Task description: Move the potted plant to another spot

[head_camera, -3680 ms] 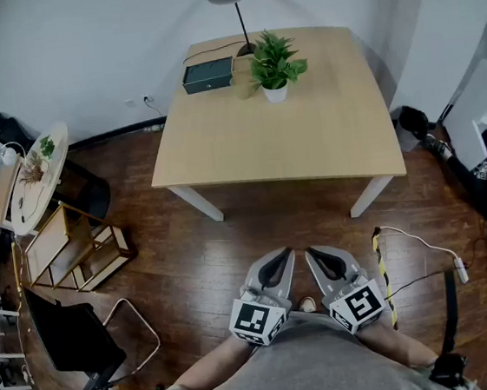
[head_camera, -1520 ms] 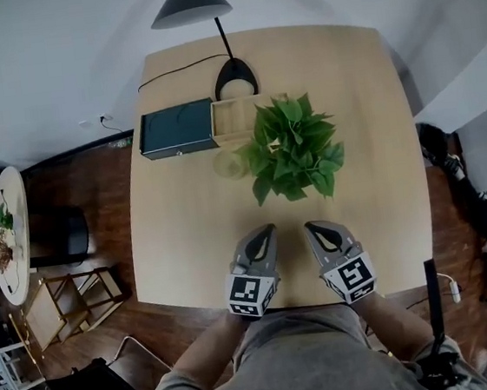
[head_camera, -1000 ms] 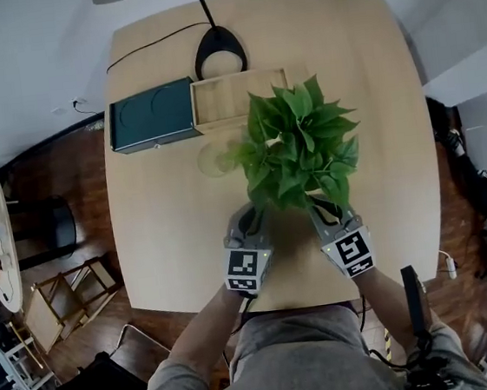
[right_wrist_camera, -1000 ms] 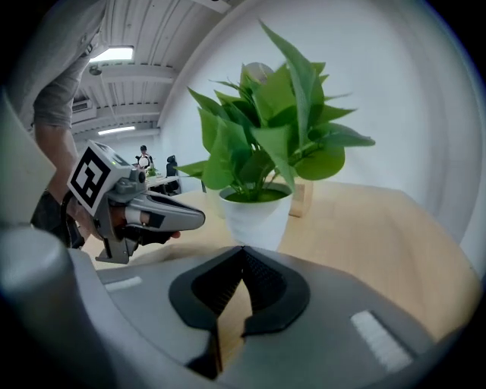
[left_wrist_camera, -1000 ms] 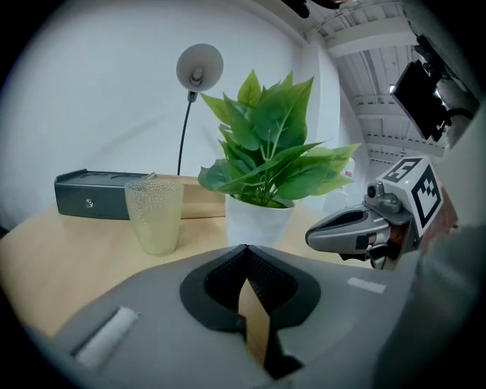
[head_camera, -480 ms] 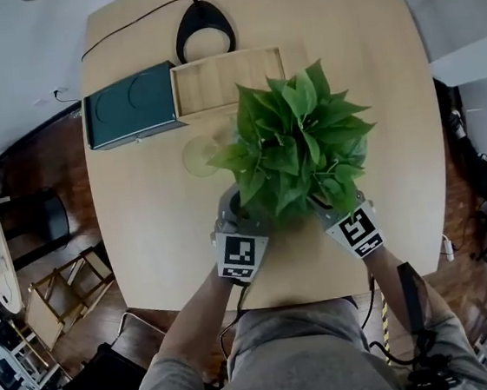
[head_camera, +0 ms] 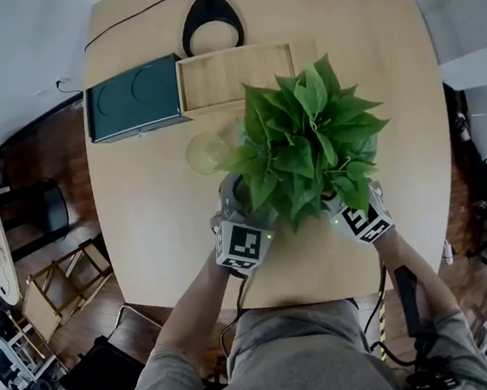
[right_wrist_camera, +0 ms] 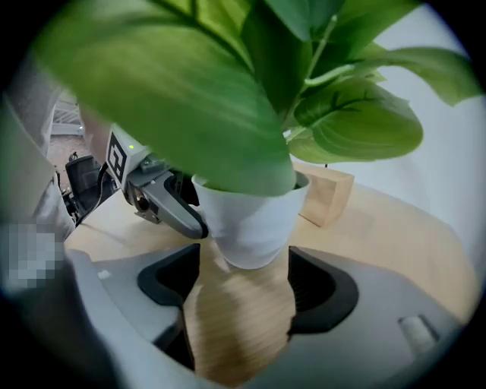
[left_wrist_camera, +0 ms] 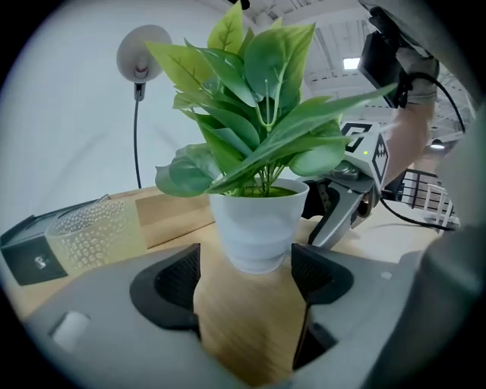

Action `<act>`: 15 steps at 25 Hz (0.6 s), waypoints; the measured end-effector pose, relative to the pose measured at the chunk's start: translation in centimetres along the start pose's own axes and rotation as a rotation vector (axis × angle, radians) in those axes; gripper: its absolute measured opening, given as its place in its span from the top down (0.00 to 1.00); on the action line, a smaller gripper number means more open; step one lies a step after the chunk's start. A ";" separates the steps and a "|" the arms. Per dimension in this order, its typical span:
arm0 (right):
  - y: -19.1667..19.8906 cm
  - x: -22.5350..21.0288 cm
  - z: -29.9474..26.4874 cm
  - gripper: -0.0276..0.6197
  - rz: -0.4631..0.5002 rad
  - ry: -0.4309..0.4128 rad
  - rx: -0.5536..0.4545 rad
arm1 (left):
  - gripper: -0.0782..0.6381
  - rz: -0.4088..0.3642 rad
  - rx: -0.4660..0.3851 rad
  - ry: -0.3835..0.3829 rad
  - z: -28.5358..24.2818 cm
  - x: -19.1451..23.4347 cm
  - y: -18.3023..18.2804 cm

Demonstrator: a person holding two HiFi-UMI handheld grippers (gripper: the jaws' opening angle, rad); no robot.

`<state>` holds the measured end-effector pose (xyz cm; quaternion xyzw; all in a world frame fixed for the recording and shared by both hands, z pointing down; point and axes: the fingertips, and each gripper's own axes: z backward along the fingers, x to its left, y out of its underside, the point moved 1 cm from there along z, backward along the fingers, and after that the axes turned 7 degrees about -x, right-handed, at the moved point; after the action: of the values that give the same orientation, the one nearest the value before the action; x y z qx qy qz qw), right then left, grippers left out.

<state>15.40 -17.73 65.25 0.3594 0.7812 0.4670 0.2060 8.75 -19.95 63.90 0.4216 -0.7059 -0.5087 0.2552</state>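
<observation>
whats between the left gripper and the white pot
Only bare table, as the left gripper view shows: the left gripper, whose jaws have just been opening, has the white pot at their mouth, untouched.
</observation>
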 end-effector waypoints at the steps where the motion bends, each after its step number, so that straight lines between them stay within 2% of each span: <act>1: -0.1 -0.1 -0.2 0.37 0.015 -0.013 0.004 | 0.36 -0.011 -0.001 0.018 -0.2 -0.1 -0.1; 5: -0.3 -0.7 -0.7 0.34 0.056 -0.048 0.009 | 0.32 -0.057 -0.006 0.079 -0.9 -0.3 -0.4; 10: -0.1 -0.9 -0.9 0.34 0.142 -0.082 0.029 | 0.32 -0.096 0.000 0.149 -1.6 -0.5 -0.6; 15: 0.3 -0.8 -0.6 0.42 0.216 -0.127 0.050 | 0.36 -0.149 0.006 0.187 -2.2 -1.0 -0.8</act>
<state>15.62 -18.57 65.79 0.4752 0.7347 0.4433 0.1948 11.33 -20.30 64.00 0.5192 -0.6472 -0.4826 0.2804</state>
